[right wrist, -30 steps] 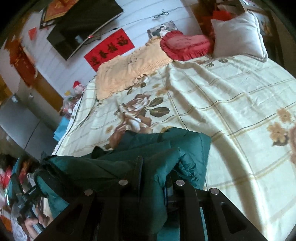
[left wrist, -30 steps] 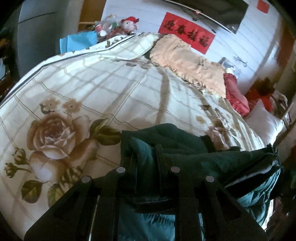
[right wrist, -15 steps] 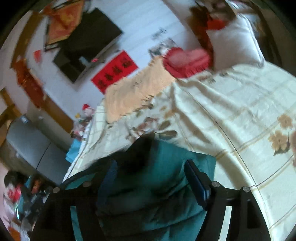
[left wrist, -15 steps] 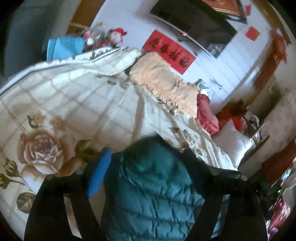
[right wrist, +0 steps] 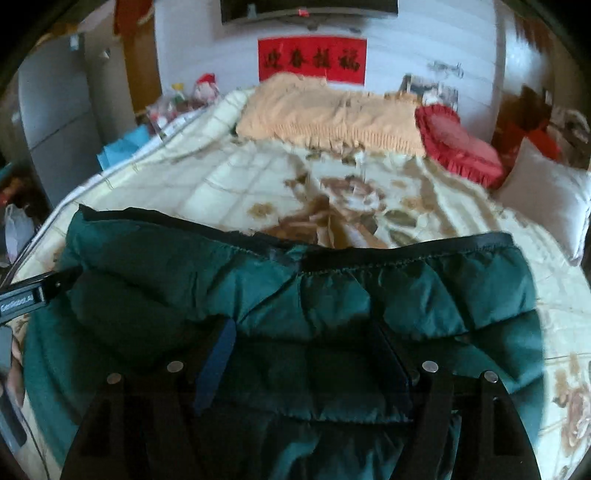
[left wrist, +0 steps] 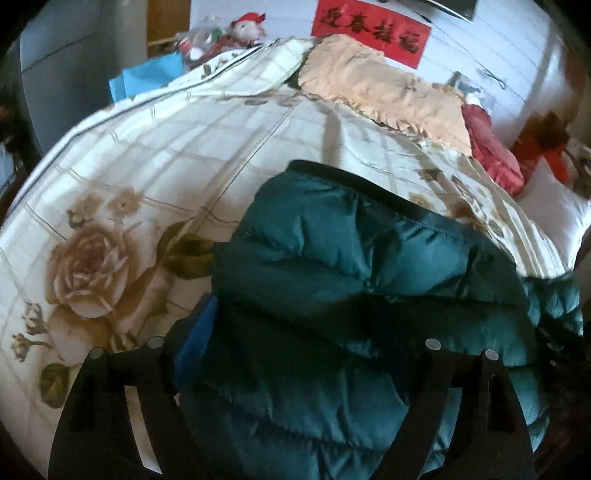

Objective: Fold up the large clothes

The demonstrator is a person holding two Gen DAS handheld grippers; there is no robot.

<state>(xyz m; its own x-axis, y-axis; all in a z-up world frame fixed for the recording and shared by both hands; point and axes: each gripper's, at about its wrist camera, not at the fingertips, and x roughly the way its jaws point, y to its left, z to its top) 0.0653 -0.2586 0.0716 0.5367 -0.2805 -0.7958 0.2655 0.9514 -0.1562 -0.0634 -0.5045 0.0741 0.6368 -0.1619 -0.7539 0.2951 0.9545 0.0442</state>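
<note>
A dark green quilted puffer jacket (left wrist: 332, 280) lies folded on the floral bedspread (left wrist: 155, 155), its black-trimmed hem at the far edge. It also shows in the right wrist view (right wrist: 332, 288). My left gripper (left wrist: 295, 332) is open, its fingers spread wide over the jacket's near part; a blue pad (left wrist: 195, 343) shows on the left finger. My right gripper (right wrist: 306, 350) is open too, spread over the jacket, with the blue pad (right wrist: 218, 365) on its left finger. The left gripper's body (right wrist: 26, 299) shows at the left edge of the right wrist view.
An orange blanket (right wrist: 325, 114), a red cushion (right wrist: 458, 144) and a white pillow (right wrist: 546, 199) lie at the head of the bed. A blue box (left wrist: 151, 77) and toys (left wrist: 229, 33) sit beyond the bed's far left. A grey cabinet (right wrist: 59, 110) stands left.
Both grippers were shut on bunched jacket fabric a second ago and have opened wide. The jacket now lies spread flat with its hem folded away from me.
</note>
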